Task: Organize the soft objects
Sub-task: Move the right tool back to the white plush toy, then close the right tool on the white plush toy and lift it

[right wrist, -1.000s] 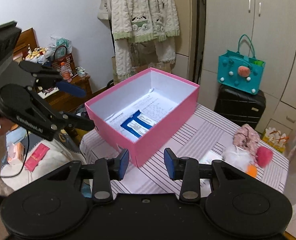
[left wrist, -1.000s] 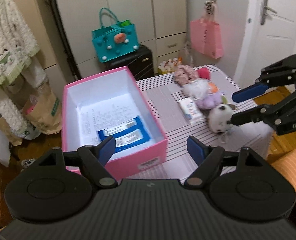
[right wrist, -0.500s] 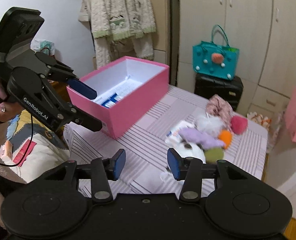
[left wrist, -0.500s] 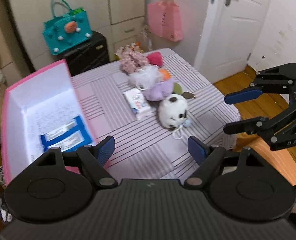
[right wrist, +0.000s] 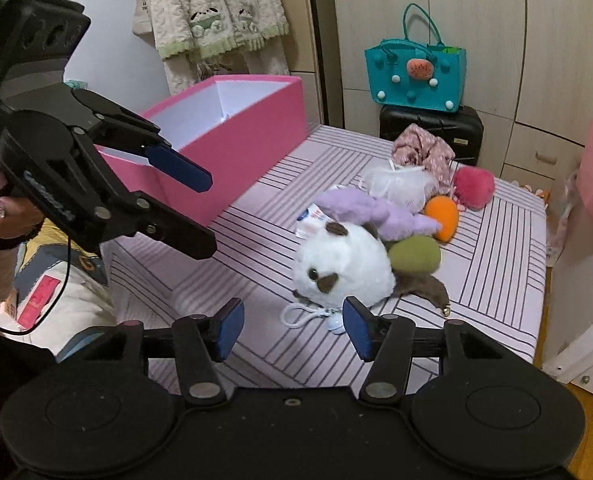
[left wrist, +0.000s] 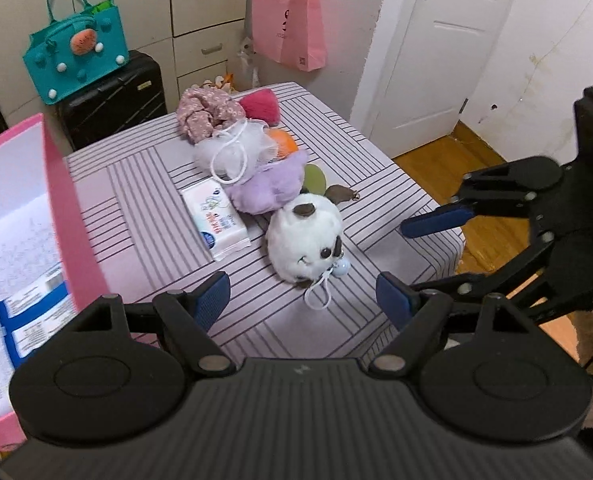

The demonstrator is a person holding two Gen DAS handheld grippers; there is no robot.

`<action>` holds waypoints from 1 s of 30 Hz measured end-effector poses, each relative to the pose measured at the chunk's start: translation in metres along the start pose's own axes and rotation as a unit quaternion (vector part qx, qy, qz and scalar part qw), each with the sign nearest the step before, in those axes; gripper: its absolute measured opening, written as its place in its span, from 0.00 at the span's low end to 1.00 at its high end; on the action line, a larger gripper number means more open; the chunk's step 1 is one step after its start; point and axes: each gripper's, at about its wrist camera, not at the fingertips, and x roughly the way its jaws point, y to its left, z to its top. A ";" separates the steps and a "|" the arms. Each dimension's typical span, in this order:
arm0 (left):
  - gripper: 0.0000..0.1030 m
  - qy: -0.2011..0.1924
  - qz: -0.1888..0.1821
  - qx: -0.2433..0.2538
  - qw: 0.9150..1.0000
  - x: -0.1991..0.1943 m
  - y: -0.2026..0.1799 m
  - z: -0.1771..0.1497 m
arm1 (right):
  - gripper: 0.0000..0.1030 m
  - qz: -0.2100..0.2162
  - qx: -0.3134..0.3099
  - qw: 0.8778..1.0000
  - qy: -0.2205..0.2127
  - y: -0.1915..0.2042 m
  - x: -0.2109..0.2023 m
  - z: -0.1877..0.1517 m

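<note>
The pink box (left wrist: 62,216) is waiting at the tabletop's (left wrist: 144,200) left. The left hand-held gripper (left wrist: 302,294), jaws apart and empty, is hovering before the white plush toy (left wrist: 306,240); the right hand-held gripper (right wrist: 292,330), equally spread, is lining up. Best to pinch the round body, avoiding its cord (right wrist: 302,316).

teal tote bag (left wrist: 76,62) on black suitcase (left wrist: 112,98), white door (left wrist: 436,52)

striped table (left wrist: 136,184) carries pink box (right wrist: 232,148), wipes pack (left wrist: 216,220), white plush (left wrist: 308,240) and heaped soft toys (left wrist: 248,148).
</note>
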 end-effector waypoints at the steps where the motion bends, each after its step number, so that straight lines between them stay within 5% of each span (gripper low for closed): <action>1: 0.77 -0.003 -0.001 -0.002 1.000 0.005 0.001 0.000 | 0.63 0.000 -0.002 1.000 -0.002 -0.003 0.006 -0.002; 10: 0.77 -0.018 -0.027 -0.039 0.999 0.052 0.018 -0.007 | 0.66 -0.042 -0.008 0.998 -0.042 -0.022 0.049 -0.023; 21: 0.76 -0.058 -0.031 -0.025 0.998 0.084 0.013 -0.009 | 0.69 -0.034 -0.006 0.997 -0.069 -0.035 0.078 -0.037; 30: 0.69 -0.081 -0.065 -0.062 0.993 0.094 0.018 -0.015 | 0.86 -0.076 -0.034 0.994 -0.071 -0.023 0.094 -0.035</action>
